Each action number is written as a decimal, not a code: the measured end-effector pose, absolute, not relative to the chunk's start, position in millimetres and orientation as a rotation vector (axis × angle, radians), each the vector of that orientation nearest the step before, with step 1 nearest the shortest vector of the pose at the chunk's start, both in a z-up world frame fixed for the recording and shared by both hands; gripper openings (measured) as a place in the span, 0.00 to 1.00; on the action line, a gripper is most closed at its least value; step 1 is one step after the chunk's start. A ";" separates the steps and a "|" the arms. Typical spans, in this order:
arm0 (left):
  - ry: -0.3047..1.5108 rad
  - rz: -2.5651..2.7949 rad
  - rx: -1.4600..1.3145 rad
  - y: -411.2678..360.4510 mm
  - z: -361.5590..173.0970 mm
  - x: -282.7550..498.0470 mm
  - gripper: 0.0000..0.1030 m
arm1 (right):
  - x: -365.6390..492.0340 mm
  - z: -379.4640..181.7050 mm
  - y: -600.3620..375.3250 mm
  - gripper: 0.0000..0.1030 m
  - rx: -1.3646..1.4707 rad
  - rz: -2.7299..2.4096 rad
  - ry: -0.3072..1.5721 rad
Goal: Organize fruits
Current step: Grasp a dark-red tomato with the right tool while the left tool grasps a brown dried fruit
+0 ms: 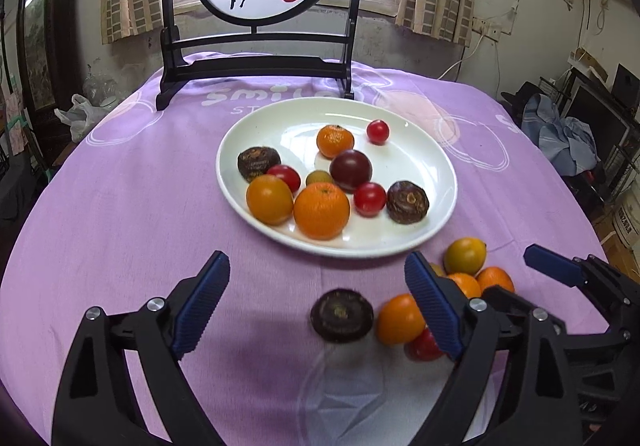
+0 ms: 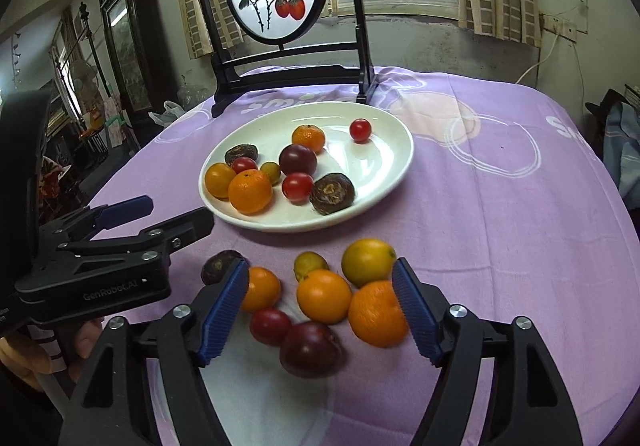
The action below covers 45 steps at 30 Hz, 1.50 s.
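1. We see a white plate (image 1: 240, 141) on the tabletop (image 1: 120, 205), which is covered with a purple cloth, and a black-framed painted screen (image 1: 256, 57) standing just beyond the plate's far rim.
2. On the plate we count ten fruits. Among them are a large orange (image 1: 321, 210) at the near rim, a yellow-orange tomato (image 1: 269, 199) touching it on the left, a dark purple fruit (image 1: 351, 170) near the middle and a small red tomato (image 1: 377, 131) alone on the far right.
3. Two brown wrinkled fruits also lie on the plate, one at the left (image 1: 258, 163) and one at the right (image 1: 407, 201).
4. Off the plate, near its front edge, we find a loose cluster of fruit on the cloth. In the right wrist view it includes a yellow-green citrus (image 2: 368, 262), two oranges (image 2: 324, 296) (image 2: 378, 314), a red tomato (image 2: 270, 326) and a dark plum (image 2: 310, 349).
5. A brown wrinkled fruit (image 1: 342, 314) lies at the left end of this cluster.
6. The left tongs (image 1: 318, 308) stand wide apart. The brown fruit on the cloth sits between them, but neither pad touches it.
7. The right tongs (image 2: 320, 312) are also apart. Several cluster fruits lie in the gap, and we see none of them clamped.
8. In the right wrist view the left tool appears at the left edge, with fingers of a hand (image 2: 86, 338) around its handle.
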<state>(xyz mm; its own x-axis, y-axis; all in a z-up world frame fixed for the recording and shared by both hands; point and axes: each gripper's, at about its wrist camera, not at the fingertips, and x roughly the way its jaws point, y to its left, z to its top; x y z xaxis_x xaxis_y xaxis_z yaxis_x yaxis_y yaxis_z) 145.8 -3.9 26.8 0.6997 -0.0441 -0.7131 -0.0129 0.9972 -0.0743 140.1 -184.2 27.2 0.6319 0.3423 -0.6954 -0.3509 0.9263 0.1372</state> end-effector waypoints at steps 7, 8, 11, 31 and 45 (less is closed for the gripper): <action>0.789 -0.009 -0.102 7.2 9.8 130.3 0.85 | 121.1 18.5 -199.2 0.83 -0.079 0.335 0.772; 0.793 -0.008 -0.103 9.8 6.5 129.5 0.85 | 119.3 18.8 -200.4 0.84 -0.090 0.329 0.767; 0.807 -0.016 -0.099 13.9 4.9 130.7 0.85 | 116.2 19.7 -203.5 0.84 -0.106 0.334 0.768; 0.869 -0.006 -0.062 11.0 -9.8 135.4 0.88 | 103.5 -8.2 -178.2 0.84 -0.208 0.432 0.904; 0.889 -0.005 -0.033 7.5 -11.1 134.1 0.89 | 112.5 -21.9 -160.8 0.39 -0.182 0.412 0.932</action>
<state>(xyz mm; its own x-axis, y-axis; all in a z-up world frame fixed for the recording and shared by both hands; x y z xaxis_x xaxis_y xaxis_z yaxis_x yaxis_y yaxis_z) 134.1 7.5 -11.1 0.6305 -0.0183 -0.7760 -0.0091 0.9995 -0.0309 112.5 -160.8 -21.9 0.5258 0.2652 -0.8082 -0.4199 0.9072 0.0245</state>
